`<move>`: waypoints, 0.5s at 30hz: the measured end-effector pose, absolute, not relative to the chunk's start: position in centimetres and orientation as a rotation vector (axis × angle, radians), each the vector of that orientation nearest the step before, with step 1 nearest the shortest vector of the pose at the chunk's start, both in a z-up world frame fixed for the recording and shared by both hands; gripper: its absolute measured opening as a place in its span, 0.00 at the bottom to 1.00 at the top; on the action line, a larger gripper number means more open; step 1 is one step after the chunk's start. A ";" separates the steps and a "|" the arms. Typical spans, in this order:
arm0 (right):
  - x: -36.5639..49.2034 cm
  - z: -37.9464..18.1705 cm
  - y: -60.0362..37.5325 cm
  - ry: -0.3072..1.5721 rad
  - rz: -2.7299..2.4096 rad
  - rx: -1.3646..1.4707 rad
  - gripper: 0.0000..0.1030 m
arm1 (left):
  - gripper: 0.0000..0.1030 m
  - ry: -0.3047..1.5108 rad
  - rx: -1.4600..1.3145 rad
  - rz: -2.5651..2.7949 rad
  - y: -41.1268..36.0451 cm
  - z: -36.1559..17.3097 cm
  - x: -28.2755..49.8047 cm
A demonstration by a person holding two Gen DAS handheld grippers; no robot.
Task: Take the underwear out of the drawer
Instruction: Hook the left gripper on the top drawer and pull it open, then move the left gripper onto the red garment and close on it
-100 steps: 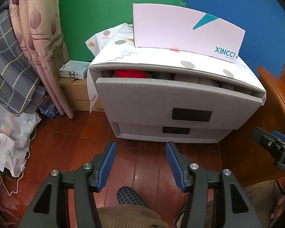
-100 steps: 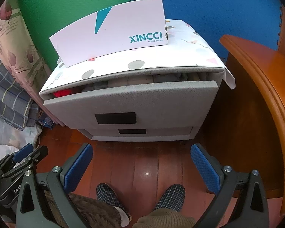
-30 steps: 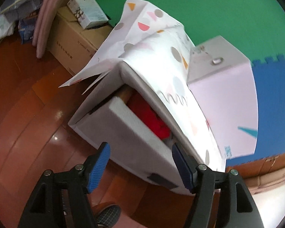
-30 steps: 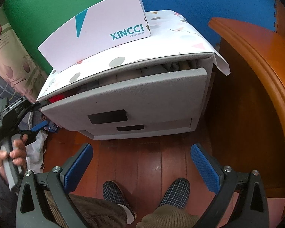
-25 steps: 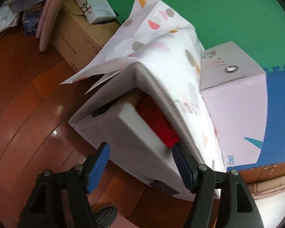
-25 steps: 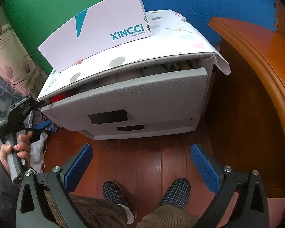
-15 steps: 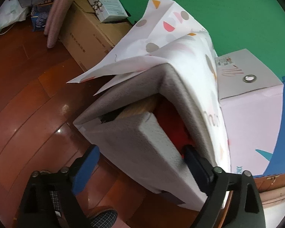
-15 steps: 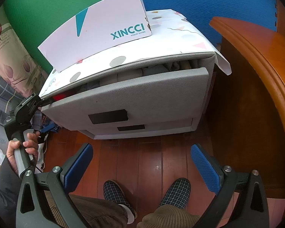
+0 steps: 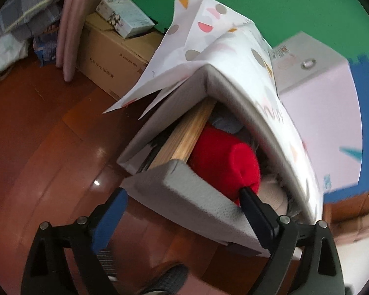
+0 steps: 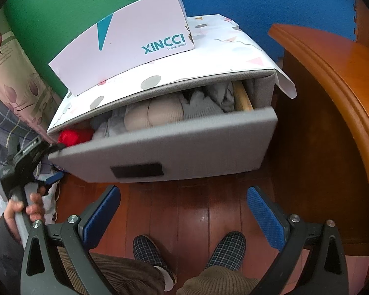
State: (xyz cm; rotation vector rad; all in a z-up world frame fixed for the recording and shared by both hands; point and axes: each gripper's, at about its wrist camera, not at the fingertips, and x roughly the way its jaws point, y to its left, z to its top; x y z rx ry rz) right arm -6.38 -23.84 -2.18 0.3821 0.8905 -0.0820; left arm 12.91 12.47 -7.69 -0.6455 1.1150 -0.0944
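The grey cabinet's top drawer (image 10: 184, 142) stands pulled out, packed with rolled clothes. A red garment (image 9: 221, 162) lies at its left end, also seen in the right wrist view (image 10: 72, 135), with beige (image 10: 157, 115) and grey (image 10: 201, 105) pieces beside it. My left gripper (image 9: 182, 193) is open wide and straddles the left end of the drawer front (image 9: 196, 196). Its right finger (image 9: 255, 211) reaches inside against the red garment, while its left finger (image 9: 110, 218) stays outside. My right gripper (image 10: 183, 191) hangs open over the floor in front of the drawer, holding nothing.
A pink XINCCI shoe box (image 10: 125, 46) rests on the patterned paper (image 10: 221, 49) that covers the cabinet top. Wooden furniture (image 10: 332, 86) stands close on the right. A cardboard box (image 9: 110, 56) and a curtain (image 9: 71, 24) are to the left. Slippered feet (image 10: 226, 248) rest on the wooden floor.
The left gripper closed in on the drawer's left end and spread wider, one finger going inside by the red garment. The drawer has slid further out. The right gripper has kept still.
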 end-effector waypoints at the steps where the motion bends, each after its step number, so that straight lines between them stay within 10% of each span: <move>1: -6.4 -2.2 -23.8 0.888 -0.082 0.382 0.99 | 0.93 1.123 -0.635 -0.099 12.6 -7.7 12.3; 15: -6.5 -2.1 -23.9 0.887 -0.083 0.381 0.99 | 0.93 1.159 -0.363 -0.108 12.7 -5.9 5.2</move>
